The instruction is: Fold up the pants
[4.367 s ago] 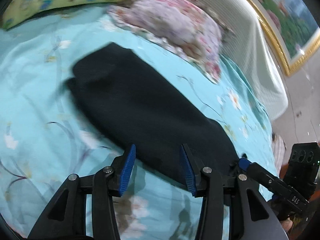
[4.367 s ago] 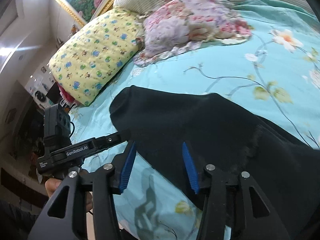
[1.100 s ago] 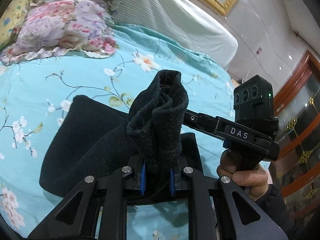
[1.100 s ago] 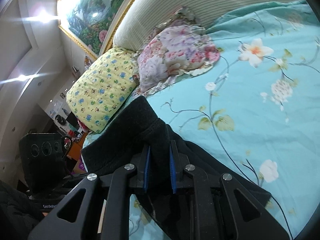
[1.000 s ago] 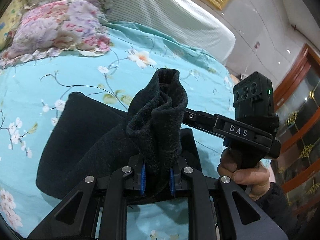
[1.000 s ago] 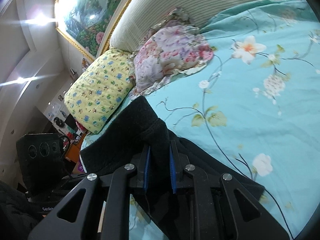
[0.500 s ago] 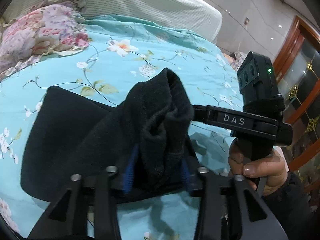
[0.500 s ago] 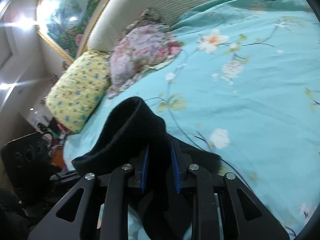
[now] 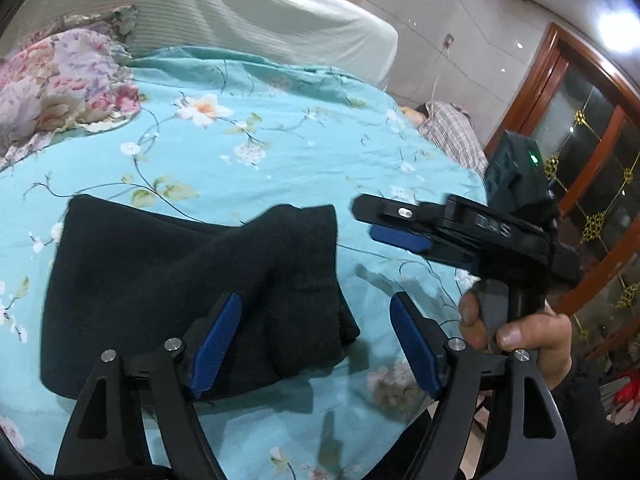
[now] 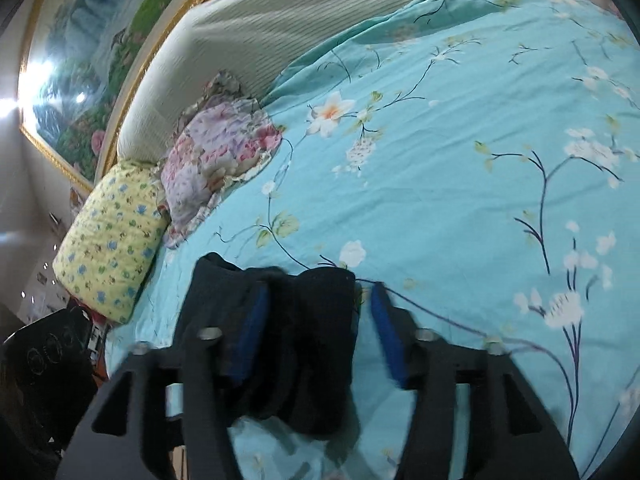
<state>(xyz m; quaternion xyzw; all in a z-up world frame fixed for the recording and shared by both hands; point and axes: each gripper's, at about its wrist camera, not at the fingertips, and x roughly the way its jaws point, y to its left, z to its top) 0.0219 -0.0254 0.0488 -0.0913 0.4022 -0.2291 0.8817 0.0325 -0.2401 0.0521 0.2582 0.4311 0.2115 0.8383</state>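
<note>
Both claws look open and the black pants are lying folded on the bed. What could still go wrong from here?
The pants lie bunched, the top layer humped and skewed rather than flat, so the fold may slump or open. The left gripper stands open with one blue finger over the cloth; pulling back could snag and drag it. The right gripper likewise straddles the pants' edge, so a careless lift might pull the fold across the bedsheet.

Floral pillow (image 9: 60, 84), yellow pillow (image 10: 112, 240), bedspread (image 9: 280, 128)

blurred by motion: right gripper (image 10: 316, 328) and near edge of pants (image 10: 304, 344). lettering on its body in left view smeared, unreadable. floral pillow (image 9: 48, 88) cropped at left edge.
</note>
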